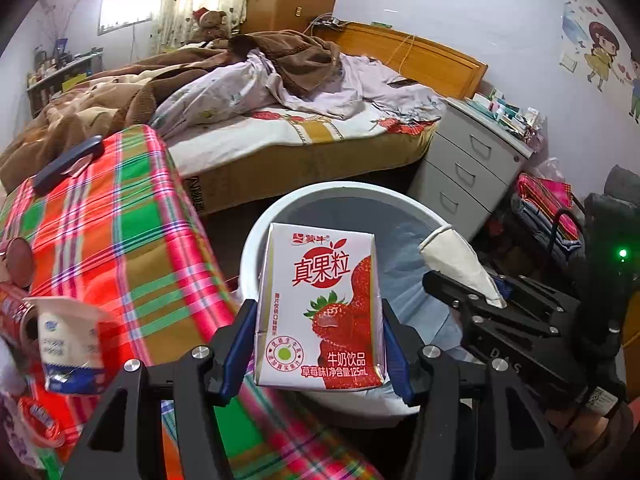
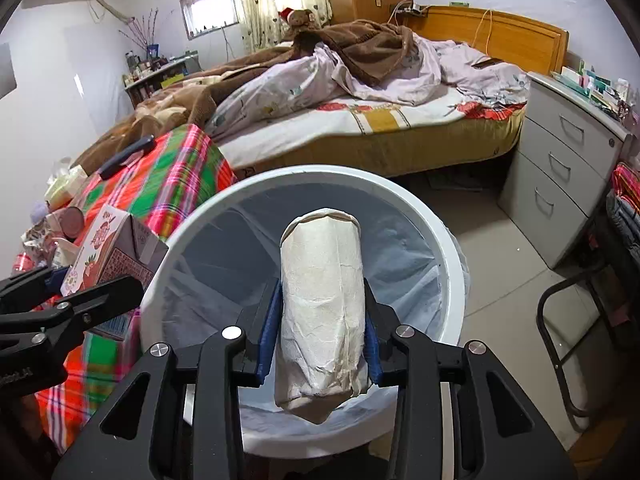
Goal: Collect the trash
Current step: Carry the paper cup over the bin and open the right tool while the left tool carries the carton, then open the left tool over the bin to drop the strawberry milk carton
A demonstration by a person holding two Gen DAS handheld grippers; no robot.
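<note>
We are at the dropping step. Both our hands carry trash, and both hang by the big white trash bin [image 2: 452, 264]. It stands on the floor between the bed [image 2: 360, 120] and the table with the bright checked cloth [image 1: 120, 216]. A thin bag [image 2: 224, 312] lines the bin, and we see no trash in the part of it that shows.

Our right gripper [image 2: 320, 332] is over the mouth of the bin. It is clamped on a crushed white paper cup [image 2: 320, 300]. The blue pads press on both sides of the cup, near its lower half, and its open rim points away from us. We think this one is ready to let go. The jaws only need to spread, and the cup should fall into the bag.

Our left gripper [image 1: 316, 344] grips a small strawberry milk box [image 1: 320, 308]. The box stands upright between the blue pads, pinched near its bottom. In the right wrist view the box looks to be beside the bin's rim, above the edge of the table, not over the hole. So we think this hand must slide a bit more toward the middle of the bin first. If it lets go too soon, the box may hit the rim or land on the cloth.

More trash waits on the table: a red can [image 1: 16, 316], a white pouch [image 1: 68, 344] and a small red cup [image 1: 40, 424].
</note>
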